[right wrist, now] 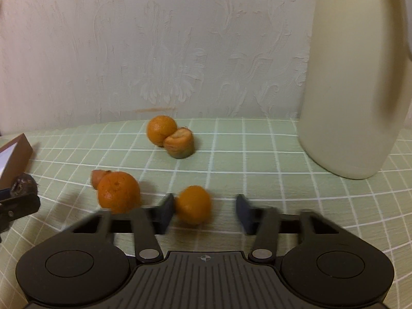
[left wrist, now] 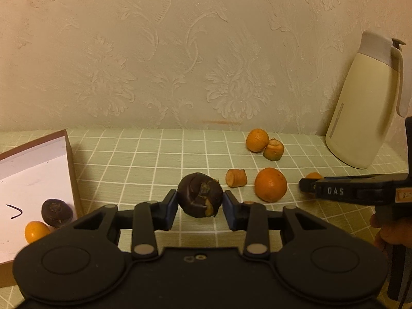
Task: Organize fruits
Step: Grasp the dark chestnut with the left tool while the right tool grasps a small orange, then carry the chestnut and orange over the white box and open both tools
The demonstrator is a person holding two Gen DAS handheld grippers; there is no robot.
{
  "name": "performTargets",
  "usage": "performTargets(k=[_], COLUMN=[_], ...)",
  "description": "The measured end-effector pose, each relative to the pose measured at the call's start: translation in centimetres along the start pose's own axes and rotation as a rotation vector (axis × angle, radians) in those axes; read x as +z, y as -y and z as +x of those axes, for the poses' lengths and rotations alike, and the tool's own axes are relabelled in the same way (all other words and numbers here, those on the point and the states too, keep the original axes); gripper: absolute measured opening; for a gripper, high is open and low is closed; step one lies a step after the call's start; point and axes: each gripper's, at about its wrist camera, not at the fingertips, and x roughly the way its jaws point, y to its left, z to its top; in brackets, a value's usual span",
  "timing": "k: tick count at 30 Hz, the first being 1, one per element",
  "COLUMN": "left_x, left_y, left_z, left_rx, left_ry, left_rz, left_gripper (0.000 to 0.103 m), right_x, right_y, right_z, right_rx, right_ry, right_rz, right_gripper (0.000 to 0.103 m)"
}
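Orange fruit (right wrist: pixel 193 204), blurred, between open jaws

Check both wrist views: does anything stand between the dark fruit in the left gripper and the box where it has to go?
Nothing visible does. The left gripper holds the dark fruit above bare tablecloth; the box lies to its left, with only its brown side wall to clear.
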Motion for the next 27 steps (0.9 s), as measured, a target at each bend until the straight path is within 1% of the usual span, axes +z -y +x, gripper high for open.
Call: performTargets(k=[6,11,14,17,20,24,27], left_x=[0.0,-0.1,-0.1,-0.8,-1.7,-2.5,-3.1], left_y=[-0.7,-0.8,-1.0,-1.6,-3.0,-5.7,-8.1], left_z=[-1.0,-3.3,-5.3,-7.4,-9.3,-11.9,-13.7], left_rx=[0.004,0.005,0.017,0.043,0.075,0.138,0.199], left_ry=[0.007,0.038,0.067,0.082,0.077,0.089,0.093], left_rz=[-0.012,-0.002,0.018,0.043,0.032,0.009,-0.014], left_gripper=[0.028,0.028,0.028,0.028,0.028,0.028,0.028], right_x=[0.1,0.4,1.2,1.3,0.5,-0.6,-1.5], right_y=[-0.5,-0.1,-0.2,-1.2,-2.5,-4.6,-6.3], right_z=[-1.2,-4.5,-6.9,-9.1,-10.8,-12.7,-13.3], right_rx=[-0.024,-0.024,-0.009,0.010,0.036,0.074,0.101], right_ry=[0.016,0.049,0.096,0.129,0.133,0.138,0.126], right_rz=[-0.030,-0.040,-0.025,-0.050,-0.098,-0.162,-0.197], right_gripper=[0.029,0.029,0.029,0.029,0.029,0.029,0.030])
